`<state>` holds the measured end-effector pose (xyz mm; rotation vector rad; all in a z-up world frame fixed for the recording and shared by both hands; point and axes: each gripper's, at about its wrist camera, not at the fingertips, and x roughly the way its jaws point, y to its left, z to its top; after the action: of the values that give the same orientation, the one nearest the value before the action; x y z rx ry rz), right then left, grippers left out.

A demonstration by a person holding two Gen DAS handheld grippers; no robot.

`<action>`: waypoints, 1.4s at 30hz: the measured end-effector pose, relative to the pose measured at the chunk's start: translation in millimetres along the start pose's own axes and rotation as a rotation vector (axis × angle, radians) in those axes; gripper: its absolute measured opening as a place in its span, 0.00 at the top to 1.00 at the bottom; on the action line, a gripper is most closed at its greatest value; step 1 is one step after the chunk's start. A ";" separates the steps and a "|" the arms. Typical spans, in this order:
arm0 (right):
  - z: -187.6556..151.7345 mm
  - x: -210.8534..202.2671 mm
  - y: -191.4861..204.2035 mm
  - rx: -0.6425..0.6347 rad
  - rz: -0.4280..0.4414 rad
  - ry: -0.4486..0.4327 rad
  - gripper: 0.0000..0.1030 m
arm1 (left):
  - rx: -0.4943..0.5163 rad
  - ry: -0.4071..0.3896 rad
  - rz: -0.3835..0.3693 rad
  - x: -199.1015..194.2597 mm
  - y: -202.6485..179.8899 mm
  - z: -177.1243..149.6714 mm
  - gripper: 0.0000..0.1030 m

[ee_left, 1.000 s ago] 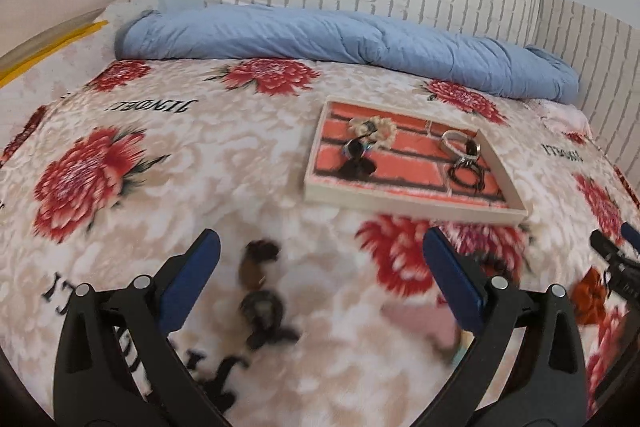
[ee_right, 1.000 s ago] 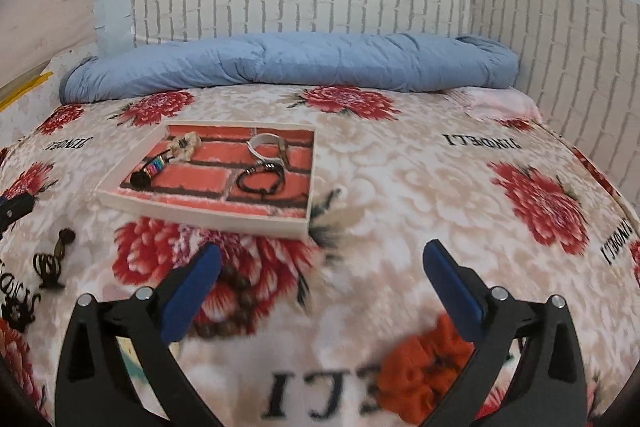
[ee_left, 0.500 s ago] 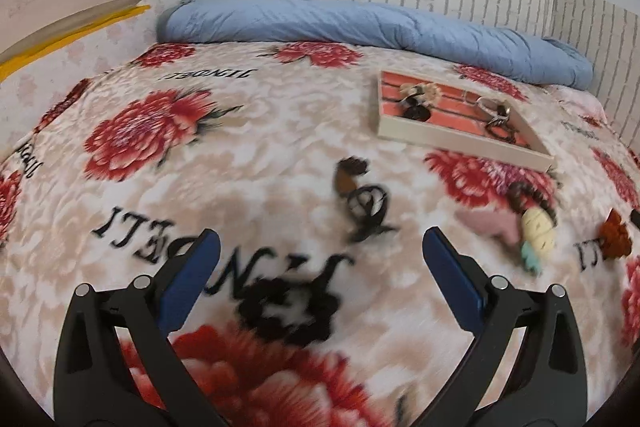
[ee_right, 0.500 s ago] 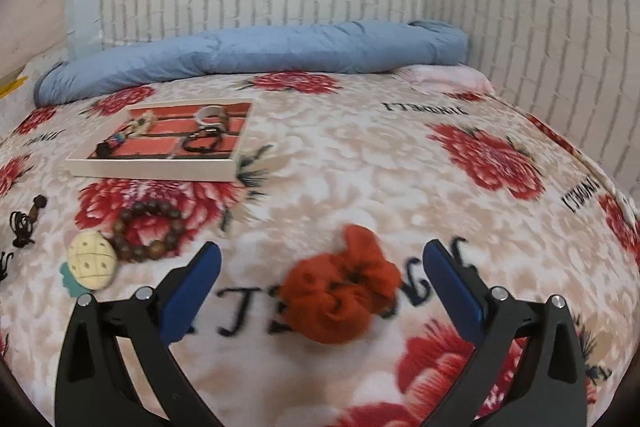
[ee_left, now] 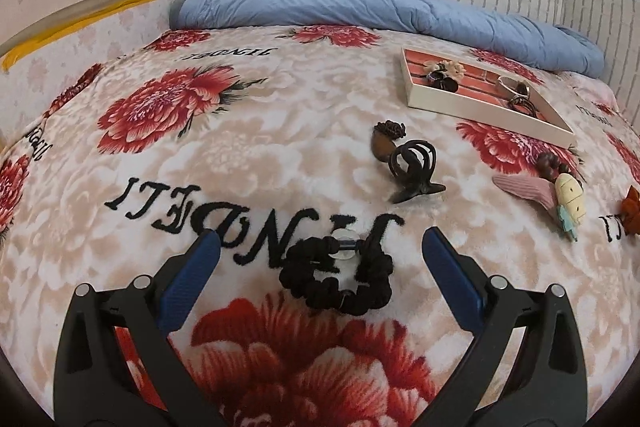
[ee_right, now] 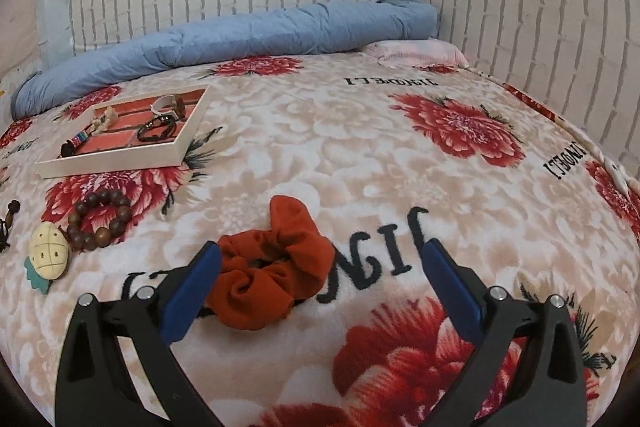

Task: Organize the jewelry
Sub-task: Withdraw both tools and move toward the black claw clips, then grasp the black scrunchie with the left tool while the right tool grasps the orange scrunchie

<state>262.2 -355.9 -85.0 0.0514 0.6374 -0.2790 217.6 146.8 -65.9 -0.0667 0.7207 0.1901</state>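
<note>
My left gripper [ee_left: 320,263] is open, its fingers either side of a black braided hair tie [ee_left: 340,275] with a clear bead, lying on the floral blanket. A black claw clip [ee_left: 414,167] and a brown bead piece [ee_left: 386,139] lie beyond it. My right gripper [ee_right: 320,267] is open, an orange scrunchie [ee_right: 272,279] between its fingers, nearer the left one. The white tray [ee_left: 472,107] with a brick-pattern floor holds several bracelets; it also shows in the right wrist view [ee_right: 120,163]. A wooden bead bracelet [ee_right: 100,223] and a cream turtle charm [ee_right: 50,255] lie left of the scrunchie.
A rolled blue quilt [ee_left: 380,7] lies along the brick-pattern wall at the bed's far side. A pink ribbed clip [ee_left: 524,189] lies by the turtle charm [ee_left: 570,203]. A pink pillow [ee_right: 416,51] sits in the far right corner.
Both grippers have pulled back toward the near side of the bed and lowered. The black hair tie has come between my left fingers, the orange scrunchie between my right fingers. Both stay open.
</note>
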 end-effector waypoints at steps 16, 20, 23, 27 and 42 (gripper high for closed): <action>-5.9 44.6 1.7 0.014 0.013 0.146 0.21 | -0.076 0.143 -0.056 36.7 15.1 -9.1 0.30; -8.2 52.4 4.6 0.002 0.026 0.185 0.29 | -0.071 0.147 -0.054 37.5 13.2 -9.9 0.44; -9.0 54.8 7.1 -0.009 0.033 0.197 0.36 | -0.058 0.153 -0.055 38.8 10.5 -9.8 0.54; -9.5 57.0 9.3 -0.020 0.043 0.205 0.44 | -0.070 0.165 -0.050 41.7 13.2 -9.7 0.62; -7.5 48.5 11.8 -0.018 0.109 0.180 0.82 | -0.078 0.166 -0.056 39.4 21.7 -6.1 0.88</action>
<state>298.3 -355.2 -120.2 0.0948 0.8131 -0.1640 238.3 173.2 -96.4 -0.1788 0.8758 0.1599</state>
